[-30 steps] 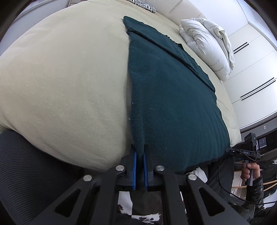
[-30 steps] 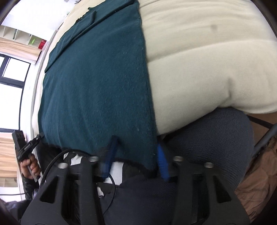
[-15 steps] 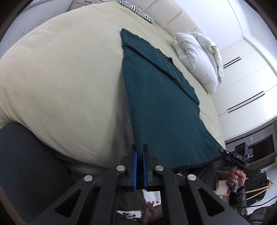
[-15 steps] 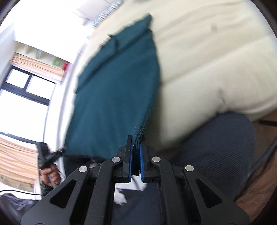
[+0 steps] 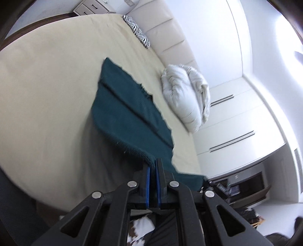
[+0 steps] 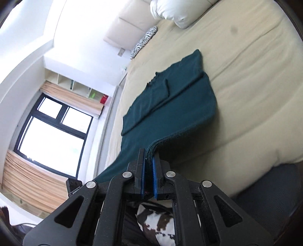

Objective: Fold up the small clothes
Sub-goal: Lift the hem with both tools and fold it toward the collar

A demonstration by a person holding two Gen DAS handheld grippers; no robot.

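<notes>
Left gripper (image 5: 153,166) and right gripper (image 6: 149,157) each clamp the near hem of the green garment (image 5: 130,113). Uneven lifting may skew the fold, or the thin hem may slip free.

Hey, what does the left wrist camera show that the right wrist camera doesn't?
Only the left wrist view shows the white wardrobe doors and the drawer unit behind the bed.

Only the right wrist view shows the window, the curtains and the wall shelf.

Both show the dark green garment on the cream bed, the zebra cushion and the white duvet. Each gripper, left gripper and right gripper, is shut on a near corner.
</notes>
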